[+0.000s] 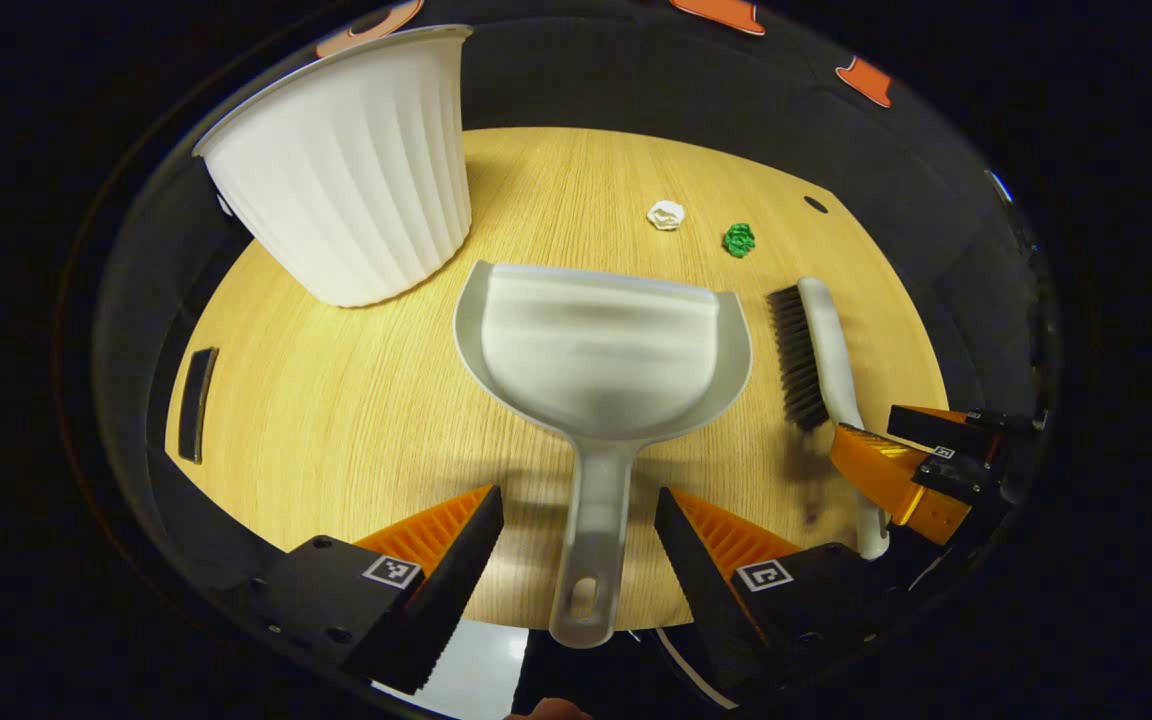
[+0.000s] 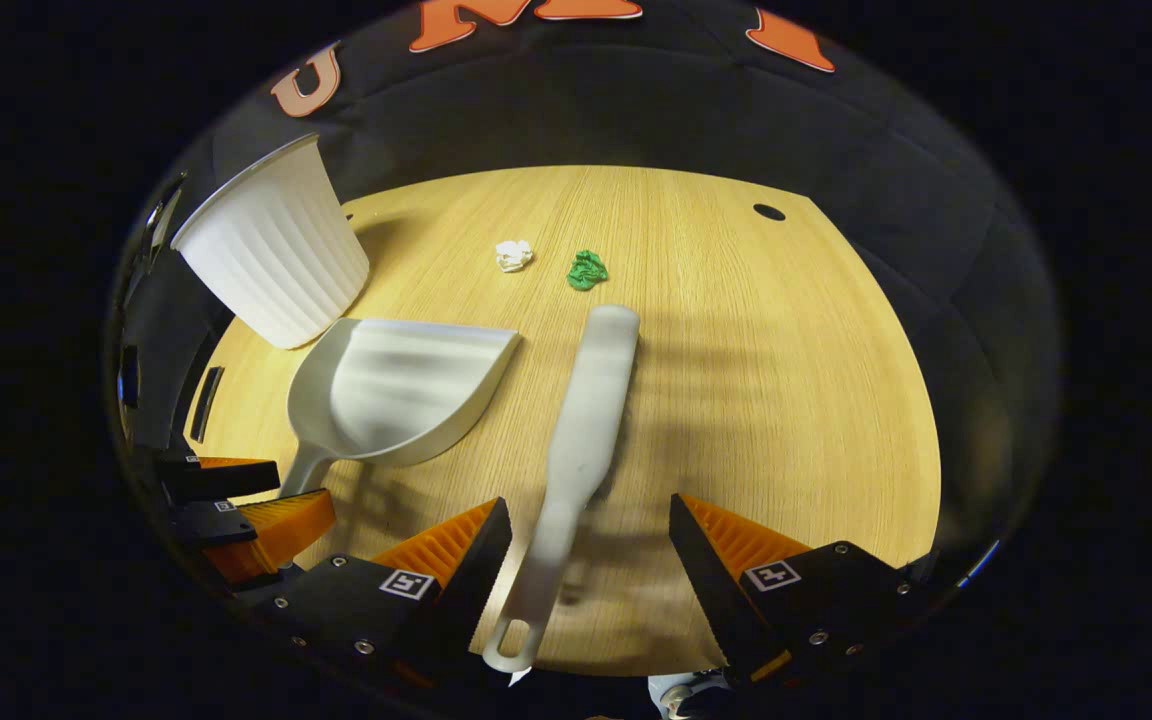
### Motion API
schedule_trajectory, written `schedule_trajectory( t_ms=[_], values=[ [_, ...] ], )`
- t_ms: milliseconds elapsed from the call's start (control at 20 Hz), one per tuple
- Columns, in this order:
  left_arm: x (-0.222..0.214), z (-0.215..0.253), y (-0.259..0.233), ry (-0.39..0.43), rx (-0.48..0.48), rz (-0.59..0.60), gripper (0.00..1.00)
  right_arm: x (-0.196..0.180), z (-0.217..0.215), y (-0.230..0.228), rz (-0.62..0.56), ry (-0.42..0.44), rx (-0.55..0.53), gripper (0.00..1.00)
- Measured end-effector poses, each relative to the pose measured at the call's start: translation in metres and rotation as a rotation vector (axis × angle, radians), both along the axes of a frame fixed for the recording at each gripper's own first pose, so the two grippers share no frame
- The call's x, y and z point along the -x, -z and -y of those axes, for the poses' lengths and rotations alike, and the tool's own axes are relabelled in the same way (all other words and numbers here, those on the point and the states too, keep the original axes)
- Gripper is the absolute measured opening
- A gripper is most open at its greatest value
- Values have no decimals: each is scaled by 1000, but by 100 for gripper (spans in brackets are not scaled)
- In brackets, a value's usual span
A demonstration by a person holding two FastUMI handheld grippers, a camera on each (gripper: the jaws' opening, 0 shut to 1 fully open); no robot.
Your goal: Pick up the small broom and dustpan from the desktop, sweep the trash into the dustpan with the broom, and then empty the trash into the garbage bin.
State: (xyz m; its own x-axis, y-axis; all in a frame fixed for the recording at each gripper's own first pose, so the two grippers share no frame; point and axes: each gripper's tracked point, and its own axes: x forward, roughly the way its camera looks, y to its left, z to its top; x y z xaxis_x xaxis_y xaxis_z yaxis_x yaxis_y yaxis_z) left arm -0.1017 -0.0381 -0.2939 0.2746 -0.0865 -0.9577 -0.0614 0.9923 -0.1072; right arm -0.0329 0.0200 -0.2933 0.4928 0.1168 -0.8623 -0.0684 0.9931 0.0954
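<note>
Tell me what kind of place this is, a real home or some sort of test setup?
Most likely a staged recording booth, not a home: a bare wooden desktop backed by black cloth, with just a white garbage bin, a dustpan, a small broom and two paper scraps laid out.

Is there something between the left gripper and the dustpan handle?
Nothing visible. The left gripper is open, and the dustpan handle lies between its fingers on the bare table.
</note>
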Motion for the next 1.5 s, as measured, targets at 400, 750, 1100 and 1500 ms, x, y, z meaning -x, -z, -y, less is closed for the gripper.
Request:
schedule_trajectory(
  t_ms=[400,750,1100,1500],
  values=[
    [-33,-10,-1,33,-35,-159,99,-2,-6,13,-79,-54,-3,95],
    [-84,13,32,157,-12,-262,59,-28,-6,31,-135,49,32,53],
    [-99,11,15,307,3,-259,32,-39,-13,32,-177,71,14,33],
    [-168,-28,-5,596,-45,-194,31,-96,39,23,-153,58,10,27]
  ],
)
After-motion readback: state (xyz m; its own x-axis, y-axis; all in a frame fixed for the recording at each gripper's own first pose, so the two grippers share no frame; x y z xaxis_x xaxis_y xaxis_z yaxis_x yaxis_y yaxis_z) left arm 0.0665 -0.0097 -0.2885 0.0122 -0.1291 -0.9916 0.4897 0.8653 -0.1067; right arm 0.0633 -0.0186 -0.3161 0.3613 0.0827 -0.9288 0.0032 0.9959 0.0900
